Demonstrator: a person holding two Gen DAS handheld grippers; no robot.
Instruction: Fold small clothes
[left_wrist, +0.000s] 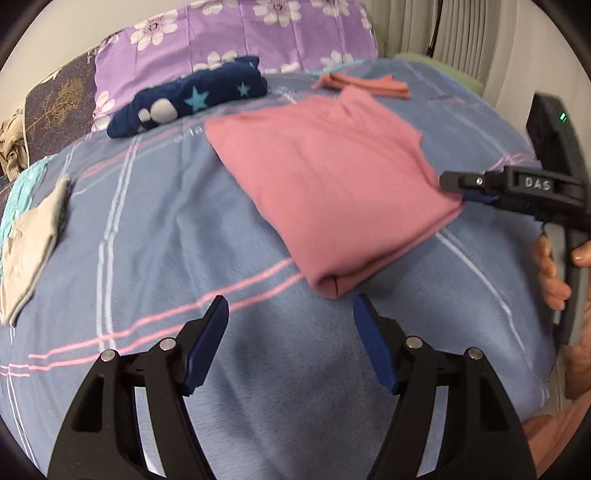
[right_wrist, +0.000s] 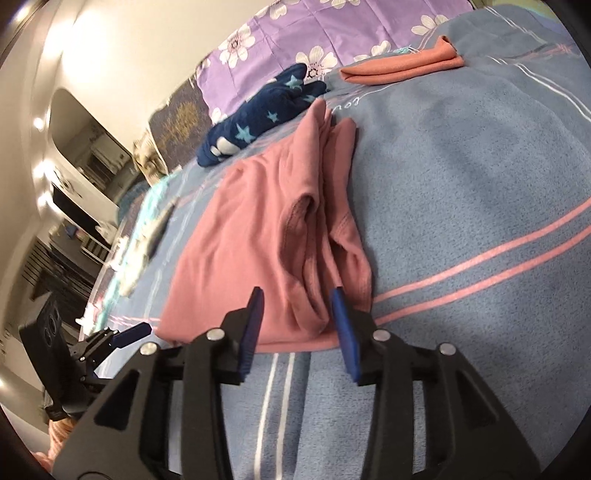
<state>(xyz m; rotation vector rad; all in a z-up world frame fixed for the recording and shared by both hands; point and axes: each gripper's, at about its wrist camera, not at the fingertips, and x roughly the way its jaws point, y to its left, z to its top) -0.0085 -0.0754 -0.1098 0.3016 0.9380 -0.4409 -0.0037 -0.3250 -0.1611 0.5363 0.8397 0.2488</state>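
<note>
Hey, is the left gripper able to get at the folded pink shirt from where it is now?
Probably yes. The left gripper is open over bare blanket, just short of the pink shirt's near folded corner, with nothing between. The right gripper sits at another edge, out of the way.

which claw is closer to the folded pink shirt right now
Right. The right claw straddles the folded pink cotton shirt's near edge, jaws open; the left claw hangs open just short of its folded corner.

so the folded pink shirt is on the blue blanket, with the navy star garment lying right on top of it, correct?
Not quite. The navy star garment lies apart from the folded pink shirt, farther back by the purple floral pillow; the left wrist view shows this. Both rest on the blue blanket.
</note>
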